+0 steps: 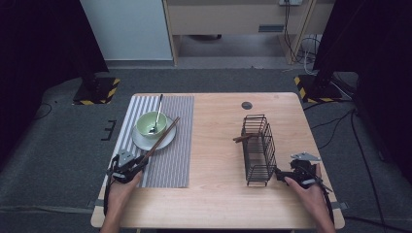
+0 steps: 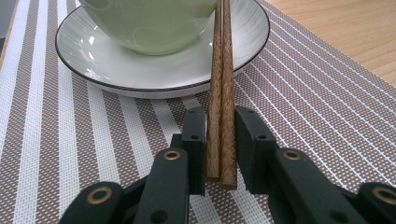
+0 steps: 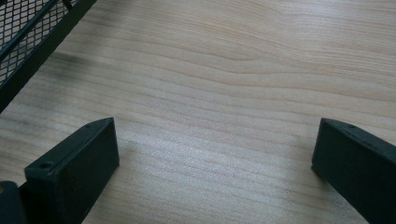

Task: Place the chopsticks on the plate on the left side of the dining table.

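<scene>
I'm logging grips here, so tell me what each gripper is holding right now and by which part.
The left gripper pinches the pair of wooden chopsticks at their near end. The right gripper stands open over bare table, holding nothing.

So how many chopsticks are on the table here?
3, maybe more. Two chopsticks lie side by side between the left gripper jaws, leaning on the plate. Another stick pokes from the wire rack, possibly a hidden pair.

The left gripper (image 2: pixel 220 140) has its two black jaws nearly together around a pair of wooden chopsticks (image 2: pixel 221 88), near the sticks' close ends. A thin gap shows on the right side, so whether the pads press is hard to tell. The chopsticks run across the rim of a white plate (image 2: pixel 116 70), beside a pale green bowl (image 2: pixel 149 23). A striped placemat (image 2: pixel 70 140) lies underneath, with the wooden table (image 2: pixel 355 28) at the upper right.
</scene>
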Demonstrator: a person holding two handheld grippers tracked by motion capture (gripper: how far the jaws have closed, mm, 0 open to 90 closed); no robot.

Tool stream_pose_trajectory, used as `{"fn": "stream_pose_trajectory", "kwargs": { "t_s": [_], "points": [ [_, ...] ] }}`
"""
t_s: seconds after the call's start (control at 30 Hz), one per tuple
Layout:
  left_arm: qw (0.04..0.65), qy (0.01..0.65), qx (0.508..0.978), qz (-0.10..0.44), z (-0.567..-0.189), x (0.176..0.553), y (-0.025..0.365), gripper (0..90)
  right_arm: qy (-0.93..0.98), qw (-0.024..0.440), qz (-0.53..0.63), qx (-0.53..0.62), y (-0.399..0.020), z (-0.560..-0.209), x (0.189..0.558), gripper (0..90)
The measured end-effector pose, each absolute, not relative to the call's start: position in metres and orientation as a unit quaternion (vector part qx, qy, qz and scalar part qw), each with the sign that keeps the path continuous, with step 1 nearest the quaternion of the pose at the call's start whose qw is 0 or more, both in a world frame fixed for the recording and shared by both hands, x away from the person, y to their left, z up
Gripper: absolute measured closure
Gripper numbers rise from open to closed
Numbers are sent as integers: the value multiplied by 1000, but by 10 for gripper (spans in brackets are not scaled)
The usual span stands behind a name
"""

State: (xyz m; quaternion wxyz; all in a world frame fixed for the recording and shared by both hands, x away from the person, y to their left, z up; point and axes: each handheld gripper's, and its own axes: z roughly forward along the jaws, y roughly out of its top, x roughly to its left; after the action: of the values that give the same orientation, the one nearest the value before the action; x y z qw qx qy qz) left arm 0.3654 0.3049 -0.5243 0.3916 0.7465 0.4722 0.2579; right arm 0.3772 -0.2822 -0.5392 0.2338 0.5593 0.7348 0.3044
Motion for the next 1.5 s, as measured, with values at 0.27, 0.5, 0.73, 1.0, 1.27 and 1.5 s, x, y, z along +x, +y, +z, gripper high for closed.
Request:
{"fn": "stream_pose_trajectory", "kwargs": {
  "t_s": [0.27,0.5,0.73,1.0,1.27,1.5],
  "points": [
    [392,471,747,258,-524,365,307,734,735,234,304,559,-282,-539,377,7],
    [387,479,740,271,-525,366,308,658,735,234,304,559,-282,-539,377,7],
    [381,485,734,284,-525,367,309,550,735,234,304,559,-282,-539,377,7],
    [370,497,725,299,-526,369,313,523,735,234,304,559,-282,-539,377,7],
    [360,511,716,311,-527,372,318,516,735,234,304,559,-282,-539,377,7],
    [354,518,711,318,-528,374,321,505,735,234,304,559,-282,-539,377,7]
  ]
}}
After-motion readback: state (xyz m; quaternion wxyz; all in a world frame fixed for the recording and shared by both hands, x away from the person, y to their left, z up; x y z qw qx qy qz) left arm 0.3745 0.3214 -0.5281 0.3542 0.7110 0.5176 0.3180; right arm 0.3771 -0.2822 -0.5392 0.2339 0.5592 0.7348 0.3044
